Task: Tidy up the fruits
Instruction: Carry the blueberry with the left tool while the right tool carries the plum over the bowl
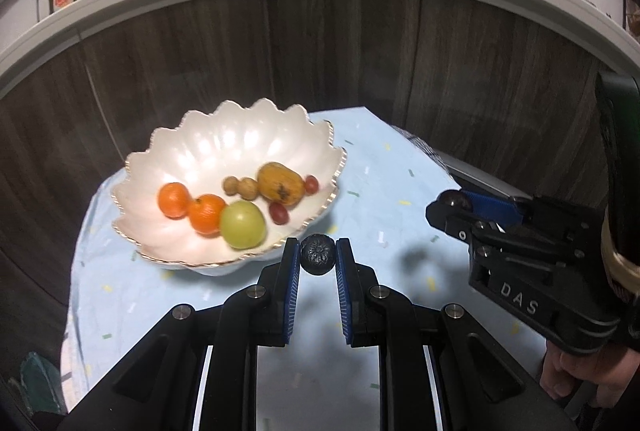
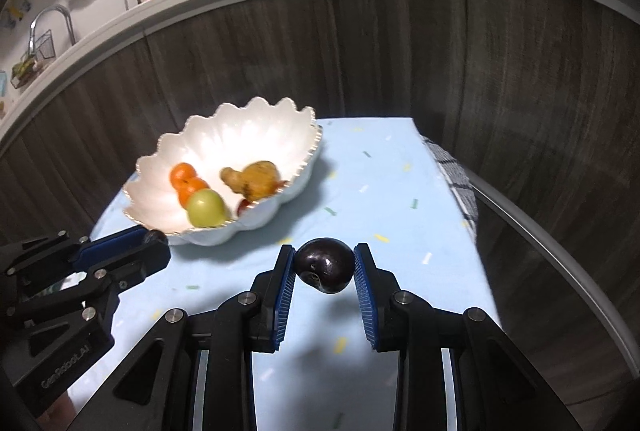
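Bowl sits on tablecloth, fruit inside. Left gripper just before bowl's near rim, pinching a small fruit. Right gripper to bowl's right, above cloth, pinching a plum.

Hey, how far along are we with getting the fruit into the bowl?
Mostly done: the white bowl already holds two oranges, a green apple and several smaller fruits. In hand: the left gripper grips a small dark bumpy fruit, the right gripper a dark plum, both near the bowl. Left: dropping those two in. No other loose fruit shows on the blue cloth.
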A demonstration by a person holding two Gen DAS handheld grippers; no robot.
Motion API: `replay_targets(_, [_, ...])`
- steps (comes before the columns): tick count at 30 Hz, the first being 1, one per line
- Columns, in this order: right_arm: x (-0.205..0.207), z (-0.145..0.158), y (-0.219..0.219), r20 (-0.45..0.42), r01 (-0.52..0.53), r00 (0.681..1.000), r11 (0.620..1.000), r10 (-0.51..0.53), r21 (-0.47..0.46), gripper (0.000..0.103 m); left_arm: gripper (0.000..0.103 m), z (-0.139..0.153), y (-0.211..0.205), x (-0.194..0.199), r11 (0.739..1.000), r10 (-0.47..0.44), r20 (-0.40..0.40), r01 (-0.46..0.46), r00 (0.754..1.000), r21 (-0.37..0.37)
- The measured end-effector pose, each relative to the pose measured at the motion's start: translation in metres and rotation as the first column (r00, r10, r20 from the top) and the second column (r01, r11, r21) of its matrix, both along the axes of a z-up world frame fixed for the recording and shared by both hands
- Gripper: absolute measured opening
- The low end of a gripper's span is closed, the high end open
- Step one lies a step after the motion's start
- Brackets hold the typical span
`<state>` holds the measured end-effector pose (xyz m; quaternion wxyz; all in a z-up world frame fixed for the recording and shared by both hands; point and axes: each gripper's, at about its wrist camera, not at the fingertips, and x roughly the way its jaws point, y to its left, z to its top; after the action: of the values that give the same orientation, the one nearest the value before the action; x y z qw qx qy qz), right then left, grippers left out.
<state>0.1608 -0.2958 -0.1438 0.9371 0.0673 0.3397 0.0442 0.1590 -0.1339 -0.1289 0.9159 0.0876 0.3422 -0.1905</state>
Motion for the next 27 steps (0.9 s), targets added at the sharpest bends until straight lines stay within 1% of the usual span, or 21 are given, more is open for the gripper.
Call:
replay_targets(8, [0.006, 0.016, 0.029, 0.018, -0.033, 0.999, 0.999, 0.034, -0.009, 0.031, 0.019, 0.016, 0.036, 0.007, 0.998, 0.060, 0.027, -0.060, 0.998, -0.021])
replay_targets(16, [0.021, 0.036, 0.051, 0.048, -0.061, 0.997, 0.997, 0.063, -0.037, 0.031, 0.019, 0.032, 0.066, 0.025, 0.992, 0.118, 0.050, -0.116, 0.992, -0.042])
replay_targets(21, [0.038, 0.050, 0.057, 0.065, -0.048, 0.997, 0.998, 0.051, -0.049, 0.031, 0.019, 0.040, 0.077, 0.042, 0.989, 0.141, 0.066, -0.138, 0.988, -0.045])
replay_targets(27, [0.062, 0.053, 0.057, 0.056, -0.022, 0.998, 0.999, 0.025, -0.043, 0.031, 0.019, 0.045, 0.085, 0.063, 0.986, 0.167, 0.078, -0.163, 0.983, -0.046])
